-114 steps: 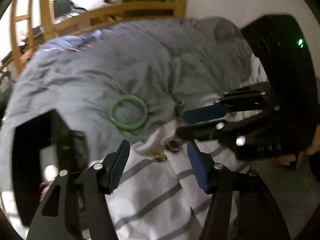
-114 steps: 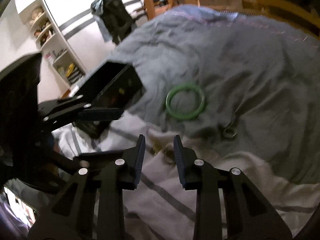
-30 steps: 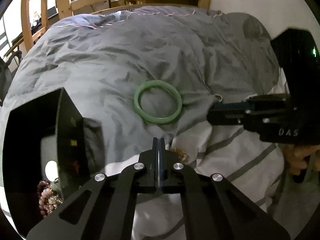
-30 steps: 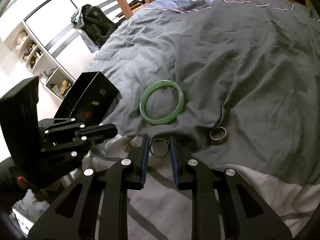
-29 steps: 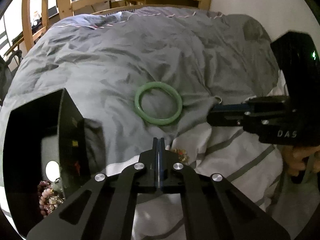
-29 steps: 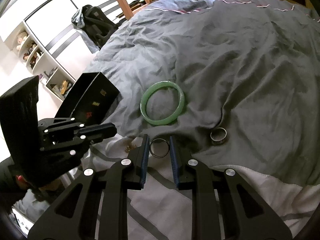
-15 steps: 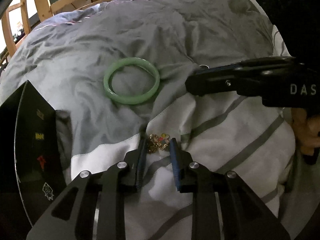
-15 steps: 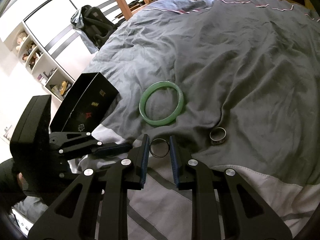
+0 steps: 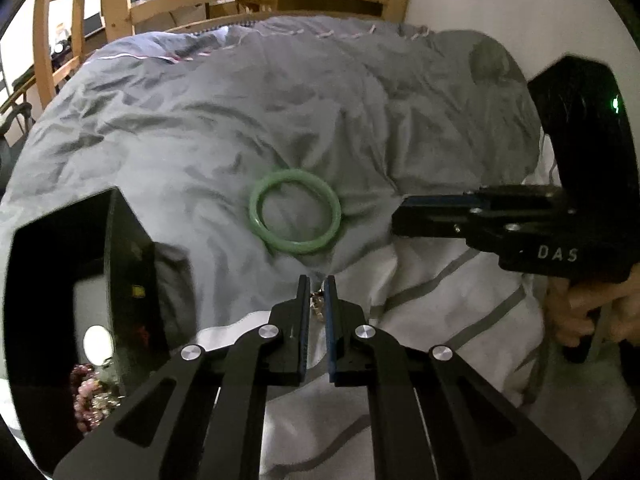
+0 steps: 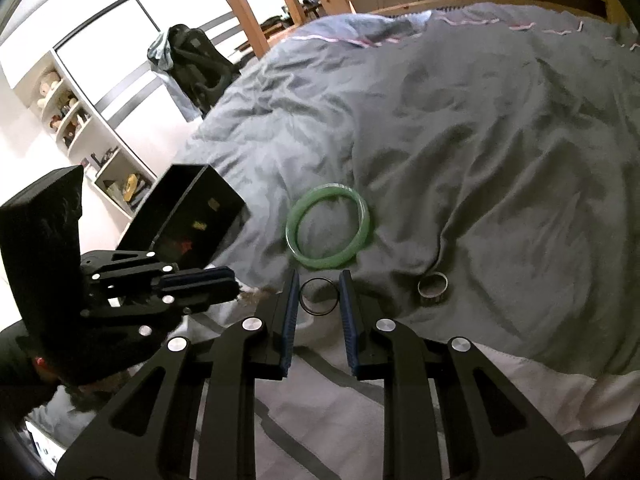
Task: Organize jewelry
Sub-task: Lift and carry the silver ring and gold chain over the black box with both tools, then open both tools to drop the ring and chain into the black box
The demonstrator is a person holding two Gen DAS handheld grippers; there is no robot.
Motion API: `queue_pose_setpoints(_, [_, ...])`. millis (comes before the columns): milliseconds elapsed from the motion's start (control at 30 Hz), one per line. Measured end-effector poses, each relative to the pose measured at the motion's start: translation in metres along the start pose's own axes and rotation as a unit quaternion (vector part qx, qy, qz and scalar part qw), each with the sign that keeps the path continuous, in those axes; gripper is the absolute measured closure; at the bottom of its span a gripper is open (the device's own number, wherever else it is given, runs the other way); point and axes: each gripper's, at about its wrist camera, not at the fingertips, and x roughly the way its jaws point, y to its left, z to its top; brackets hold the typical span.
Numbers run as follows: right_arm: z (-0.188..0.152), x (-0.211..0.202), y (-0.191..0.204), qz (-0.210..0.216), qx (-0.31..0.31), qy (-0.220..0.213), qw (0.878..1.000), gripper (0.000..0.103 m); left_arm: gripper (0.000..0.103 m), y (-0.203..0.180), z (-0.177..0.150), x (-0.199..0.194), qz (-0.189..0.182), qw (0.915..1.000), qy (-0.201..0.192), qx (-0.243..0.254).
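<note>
While both grippers worked the bed (image 10: pixel 500 152) | left gripper (image 9: pixel 317 304) pinched what looked like a charm (image 9: pixel 318 307) | right gripper (image 10: pixel 319 297) held a ring (image 10: pixel 319 297) | next: carry both to box (image 9: pixel 60 280), release

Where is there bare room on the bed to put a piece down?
The grey duvet beyond the green bangle and right of it, past the silver ring, is bare. It is crowded near the duvet's edge: the right gripper holds a thin ring, the left gripper pinches a gold charm, and the black box stands left.
</note>
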Motion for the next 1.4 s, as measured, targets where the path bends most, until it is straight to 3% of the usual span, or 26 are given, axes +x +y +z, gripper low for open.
queue_pose_setpoints(300, [0.003, -0.024, 0.011, 0.007, -0.003, -0.027, 1.000, 0.082, 0.096, 0.006, -0.001, -0.035, 0.011, 0.9995, -0.027, -0.014])
queue_pose_setpoints(533, [0.011, -0.047, 0.032, 0.038, -0.006, -0.046, 0.998, 0.082, 0.096, 0.019, 0.000, -0.080, 0.025, 0.9974, -0.061, -0.031])
queue_pose_setpoints(667, [0.016, -0.057, 0.054, 0.045, -0.022, -0.053, 0.997, 0.082, 0.096, 0.029, -0.004, -0.103, 0.034, 0.9955, -0.077, -0.042])
queue_pose_setpoints(967, [0.022, -0.069, 0.129, 0.000, -0.127, -0.069, 0.990, 0.082, 0.096, 0.061, -0.018, -0.145, 0.066, 0.9904, -0.104, -0.063])
queue_pose_setpoints(1400, [0.028, -0.045, 0.201, 0.020, -0.183, -0.056, 0.981, 0.082, 0.096, 0.115, -0.033, -0.163, 0.078, 0.9836, -0.112, -0.117])
